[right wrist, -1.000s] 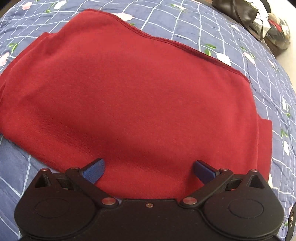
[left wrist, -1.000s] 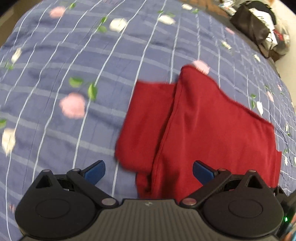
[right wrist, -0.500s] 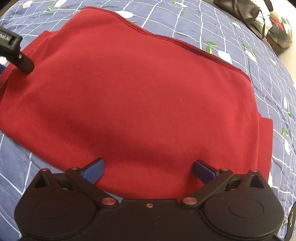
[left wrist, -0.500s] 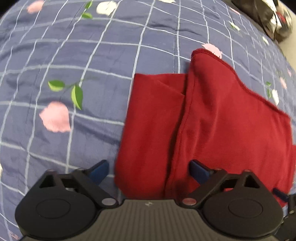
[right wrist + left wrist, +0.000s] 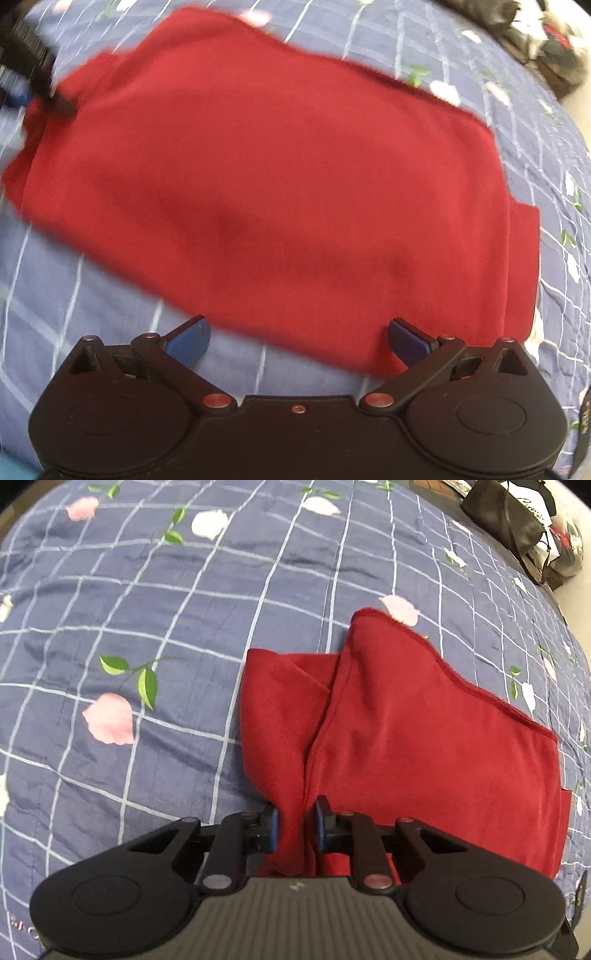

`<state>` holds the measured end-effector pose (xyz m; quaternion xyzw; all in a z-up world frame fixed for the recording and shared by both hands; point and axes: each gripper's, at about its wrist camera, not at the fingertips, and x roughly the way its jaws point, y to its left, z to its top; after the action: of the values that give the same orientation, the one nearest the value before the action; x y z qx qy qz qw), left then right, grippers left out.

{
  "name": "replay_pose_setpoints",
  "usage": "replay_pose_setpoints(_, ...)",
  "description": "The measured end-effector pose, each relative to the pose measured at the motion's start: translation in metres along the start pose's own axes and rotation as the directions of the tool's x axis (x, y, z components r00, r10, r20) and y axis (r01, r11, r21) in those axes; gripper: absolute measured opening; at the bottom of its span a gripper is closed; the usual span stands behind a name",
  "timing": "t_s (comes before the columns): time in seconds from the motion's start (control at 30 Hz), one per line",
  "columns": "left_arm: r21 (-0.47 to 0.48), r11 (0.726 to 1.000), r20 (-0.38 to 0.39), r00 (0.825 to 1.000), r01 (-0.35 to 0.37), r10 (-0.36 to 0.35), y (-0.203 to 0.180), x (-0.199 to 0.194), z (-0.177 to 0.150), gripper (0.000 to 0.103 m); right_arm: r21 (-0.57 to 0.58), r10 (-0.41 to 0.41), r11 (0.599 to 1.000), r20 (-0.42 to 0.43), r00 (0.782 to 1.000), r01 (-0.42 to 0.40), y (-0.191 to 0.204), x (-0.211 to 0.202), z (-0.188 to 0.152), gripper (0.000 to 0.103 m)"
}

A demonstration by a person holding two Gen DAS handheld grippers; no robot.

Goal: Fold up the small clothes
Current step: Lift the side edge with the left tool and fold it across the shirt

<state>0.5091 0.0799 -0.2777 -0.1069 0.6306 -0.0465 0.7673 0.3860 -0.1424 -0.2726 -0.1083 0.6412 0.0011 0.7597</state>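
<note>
A black bag (image 5: 506, 513) lies far ahead and to the right of the left fingers, at the bed's far edge, with white packaging beside it carrying cursive script too small to read. Faint embossed lettering shows at the lower left edge of the left gripper body, but it cannot be made out.

The surface is a bed cover (image 5: 147, 602), slate blue with a pale grid of lines and a scattered print of pink and white petals and green leaves. It is lightly rumpled. Beyond its far right edge a strip of pale floor or wall shows.

The red garment (image 5: 424, 738) lies on the bed cover, partly folded, with one layer lapped over another and a stitched hem running along its far right side. It spreads ahead and to the right of the left fingers.

The left gripper (image 5: 295, 825) has its blue-padded fingers (image 5: 274, 829) drawn close together, pinching a bunched fold at the near left edge of the red garment (image 5: 295, 177); the cloth rises between the pads.

The right gripper (image 5: 297, 338) has its fingers (image 5: 188, 338) spread wide and holds nothing. The garment's near edge lies just ahead of them, with bare bed cover (image 5: 55, 280) between and to the left. This view is blurred. Far ahead to the left of the right fingers, the left gripper (image 5: 33, 81) shows as a dark shape at the garment's corner.
</note>
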Motion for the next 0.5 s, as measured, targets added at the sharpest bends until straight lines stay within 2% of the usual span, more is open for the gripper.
replay_pose_setpoints(0.07,0.008,1.000,0.022,1.000,-0.023,0.022,-0.010,-0.008,-0.003,0.018,-0.045,-0.004,0.999,-0.038,0.999,0.002,0.001,-0.001,-0.010,0.103)
replay_pose_setpoints(0.13,0.025,0.999,0.047,0.998,-0.031,0.030,-0.021,-0.020,-0.006,0.017,-0.023,0.011,1.000,-0.020,1.000,-0.012,-0.006,-0.007,-0.021,0.103)
replay_pose_setpoints(0.27,0.065,0.997,0.113,0.993,-0.029,0.021,-0.058,-0.045,-0.007,0.017,0.024,0.017,1.000,-0.043,0.999,-0.016,-0.029,-0.013,-0.043,0.103)
replay_pose_setpoints(0.37,0.128,0.991,0.167,0.986,-0.031,0.009,-0.097,-0.064,-0.012,0.016,0.026,0.008,1.000,-0.054,0.999,-0.006,-0.046,-0.013,-0.060,0.103)
replay_pose_setpoints(0.5,0.252,0.967,0.208,0.978,-0.043,-0.011,-0.165,-0.074,-0.029,0.015,0.049,-0.003,0.999,-0.064,0.998,0.006,-0.075,-0.015,-0.083,0.103)
